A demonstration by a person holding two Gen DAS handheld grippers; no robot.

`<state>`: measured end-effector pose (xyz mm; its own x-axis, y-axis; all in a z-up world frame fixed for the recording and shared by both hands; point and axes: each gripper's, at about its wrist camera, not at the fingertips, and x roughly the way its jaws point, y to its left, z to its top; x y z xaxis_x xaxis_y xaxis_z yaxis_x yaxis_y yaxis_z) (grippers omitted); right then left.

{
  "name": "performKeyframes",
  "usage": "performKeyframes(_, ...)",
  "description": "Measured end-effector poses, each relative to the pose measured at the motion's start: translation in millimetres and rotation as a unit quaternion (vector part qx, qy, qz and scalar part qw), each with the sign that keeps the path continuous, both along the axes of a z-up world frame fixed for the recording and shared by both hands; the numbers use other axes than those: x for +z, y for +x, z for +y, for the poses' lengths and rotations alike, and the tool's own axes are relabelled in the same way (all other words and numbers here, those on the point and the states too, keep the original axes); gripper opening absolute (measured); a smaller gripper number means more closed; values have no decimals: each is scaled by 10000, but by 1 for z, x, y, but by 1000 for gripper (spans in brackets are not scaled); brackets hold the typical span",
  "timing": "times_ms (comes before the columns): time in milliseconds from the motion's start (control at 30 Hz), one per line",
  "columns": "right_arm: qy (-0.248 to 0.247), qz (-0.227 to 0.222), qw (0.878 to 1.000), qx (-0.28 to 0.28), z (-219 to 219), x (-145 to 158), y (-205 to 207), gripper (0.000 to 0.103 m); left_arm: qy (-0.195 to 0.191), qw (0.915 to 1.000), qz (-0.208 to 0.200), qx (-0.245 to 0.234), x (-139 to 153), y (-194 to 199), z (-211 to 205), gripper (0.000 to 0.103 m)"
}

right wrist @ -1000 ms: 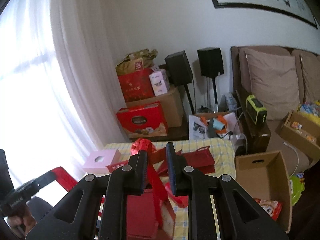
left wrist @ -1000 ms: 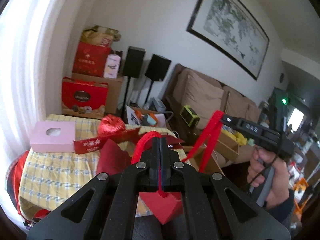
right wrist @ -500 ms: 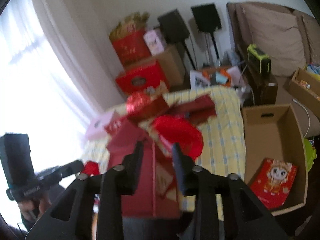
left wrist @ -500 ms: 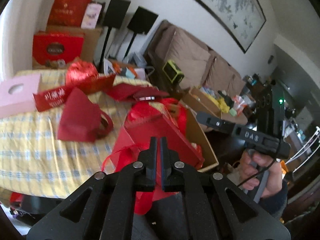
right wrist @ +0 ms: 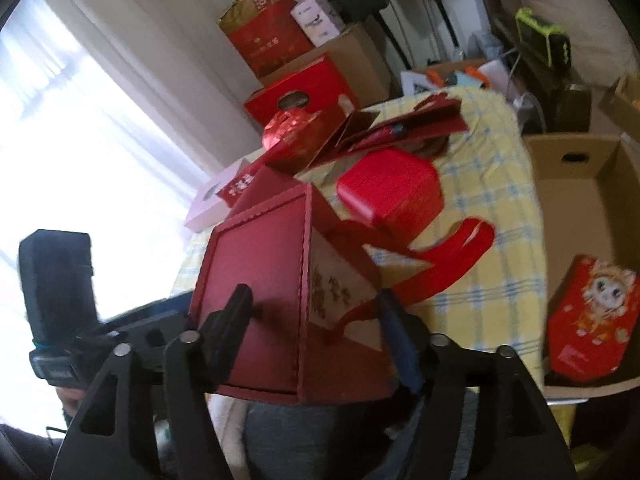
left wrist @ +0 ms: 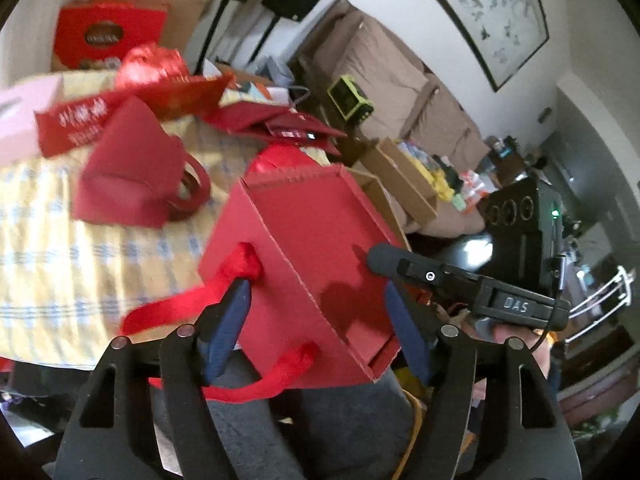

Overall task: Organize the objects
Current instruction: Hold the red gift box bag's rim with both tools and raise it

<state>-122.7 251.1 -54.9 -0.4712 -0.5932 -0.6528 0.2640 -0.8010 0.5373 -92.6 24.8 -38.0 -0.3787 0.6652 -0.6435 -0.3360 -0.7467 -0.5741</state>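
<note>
A red gift box (left wrist: pixel 304 280) with red ribbon handles (left wrist: pixel 172 312) lies between both grippers, close in front of the yellow checked table (left wrist: pixel 80 272). My left gripper (left wrist: pixel 320 328) is wide open, its fingers on either side of the box. My right gripper (right wrist: pixel 316 328) is also wide open around the same box (right wrist: pixel 272 292); whether the pads touch it I cannot tell. The right gripper body shows in the left wrist view (left wrist: pixel 460 284). A red rounded box (right wrist: pixel 392 192) lies on the table.
The table carries a dark red paper bag (left wrist: pixel 132 172), red envelopes (left wrist: pixel 280 124), a pink box (left wrist: pixel 24 108) and a shiny red pouch (right wrist: pixel 288 128). An open cardboard box (right wrist: pixel 580 184) holding a red cartoon packet (right wrist: pixel 588 316) stands right of the table. A sofa (left wrist: pixel 384 80) is behind.
Both grippers have opened wide; the left was shut on the ribbon handle before. The red box has dropped lower and closer, and now sits between both pairs of fingers. The views tilted downward.
</note>
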Motion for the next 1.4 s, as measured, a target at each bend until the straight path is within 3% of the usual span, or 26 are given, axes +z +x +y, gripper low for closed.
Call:
performKeyframes(167, -615, -225, 9978, 106, 7, -12, -3, 72, 315, 9993, -142, 166, -17, -1, 4, 72)
performKeyframes(267, -884, -290, 9956, 130, 11, -16, -5, 65, 311, 9991, -71, 289, -17, 1, 5, 73)
performKeyframes(433, -671, -148, 9976, 90, 9, -7, -1, 61, -1, 9989, 233, 405, -6, 7, 12, 62)
performKeyframes(600, -630, -41, 9980, 59, 9, 0, 4, 56, -309, 9969, 528, 495, 6, 13, 16, 59)
performKeyframes(1400, -627, 1071, 9923, 7, 0, 71, 38, 54, -435, 9851, 1528, 653, 79, 51, 12, 58)
